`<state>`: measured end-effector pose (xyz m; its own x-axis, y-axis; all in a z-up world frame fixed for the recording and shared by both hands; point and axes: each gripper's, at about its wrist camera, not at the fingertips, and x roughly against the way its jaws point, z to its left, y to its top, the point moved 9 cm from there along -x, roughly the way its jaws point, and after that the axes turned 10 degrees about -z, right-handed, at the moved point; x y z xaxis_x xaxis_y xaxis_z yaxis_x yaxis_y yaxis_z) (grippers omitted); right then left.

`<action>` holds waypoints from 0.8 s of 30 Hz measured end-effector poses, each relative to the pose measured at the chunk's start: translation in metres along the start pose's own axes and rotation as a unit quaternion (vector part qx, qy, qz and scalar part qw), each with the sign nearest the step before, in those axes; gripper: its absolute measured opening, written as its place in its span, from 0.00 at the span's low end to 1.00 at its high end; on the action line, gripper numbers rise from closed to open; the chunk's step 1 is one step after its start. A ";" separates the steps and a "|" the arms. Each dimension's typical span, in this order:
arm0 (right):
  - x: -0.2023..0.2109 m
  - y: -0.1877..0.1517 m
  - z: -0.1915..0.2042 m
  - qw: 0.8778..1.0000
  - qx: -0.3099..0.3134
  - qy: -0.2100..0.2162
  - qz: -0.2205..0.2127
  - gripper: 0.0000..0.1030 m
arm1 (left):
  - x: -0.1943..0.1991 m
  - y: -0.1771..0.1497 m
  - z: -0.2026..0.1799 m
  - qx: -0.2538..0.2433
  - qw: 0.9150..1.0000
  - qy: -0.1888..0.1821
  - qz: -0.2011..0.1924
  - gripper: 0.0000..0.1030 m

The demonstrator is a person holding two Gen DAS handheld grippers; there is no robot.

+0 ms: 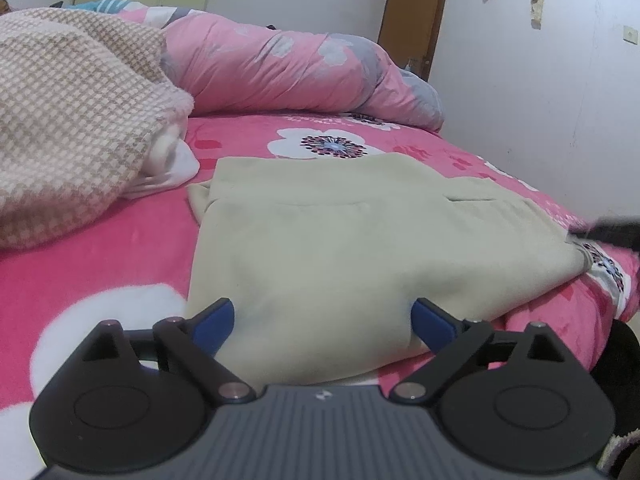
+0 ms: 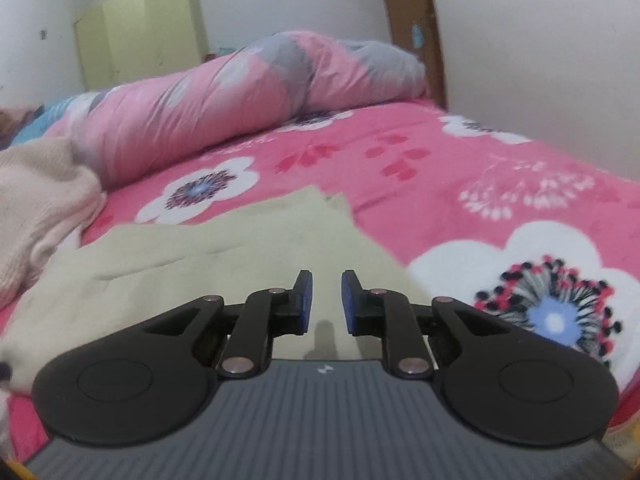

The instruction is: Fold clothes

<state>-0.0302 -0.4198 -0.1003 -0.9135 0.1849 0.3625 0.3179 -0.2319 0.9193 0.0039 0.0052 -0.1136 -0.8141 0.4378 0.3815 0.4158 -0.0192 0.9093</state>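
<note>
On the bed (image 1: 100, 248), which is covered by a bright pink sheet printed with large white flowers, a pale beige garment (image 1: 340, 240) lies folded flat near the front edge. In the left wrist view the left claw (image 1: 323, 322) stands wide, its two blue pads spread far apart, and the near edge of the garment sits right between them; the pads flank the cloth without pinching it. The garment stretches away from this claw toward the middle of the bed, with a seam line crossing its upper layer and a small flap poking out at its far left corner. In the right wrist view the right claw (image 2: 323, 300) is narrow, a slim gap left between its blue pads, and nothing is caught in that gap. It hovers over the garment's (image 2: 224, 248) right part, with the cloth spreading out ahead of it and to its left, while the garment's right edge runs just beside it. A checked beige blanket (image 1: 68, 128) is heaped to the left of the garment, and a rolled pink floral quilt (image 1: 288, 68) lies across the far side of the bed.
</note>
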 end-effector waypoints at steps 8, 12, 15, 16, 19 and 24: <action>-0.009 -0.003 -0.018 0.998 -0.062 -0.003 0.002 0.34 | 0.012 0.018 -0.006 -0.034 0.999 0.027 -0.019 0.96; -0.001 0.016 -0.009 0.998 -0.060 -0.011 -0.017 0.74 | 0.011 0.028 -0.012 -0.022 1.000 0.016 -0.007 0.99; 0.002 0.030 0.003 0.998 -0.060 -0.002 -0.026 0.94 | 0.005 0.029 -0.015 0.004 1.000 0.012 0.019 1.00; 0.003 0.034 0.008 0.998 -0.059 0.002 -0.028 0.98 | 0.003 0.028 -0.016 0.009 1.000 0.014 0.026 1.00; 0.003 0.037 0.026 0.998 -0.057 0.010 -0.019 0.99 | -0.001 0.028 -0.018 0.003 0.999 0.024 0.037 1.00; 0.001 0.033 0.056 0.999 -0.043 0.023 -0.003 0.99 | -0.005 0.026 -0.020 0.000 0.997 0.046 0.062 1.00</action>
<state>-0.0061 -0.3738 -0.0613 -0.9266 0.1432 0.3478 0.2912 -0.3121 0.9043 0.0109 -0.0154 -0.0887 -0.7900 0.3484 0.5045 0.5156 -0.0679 0.8542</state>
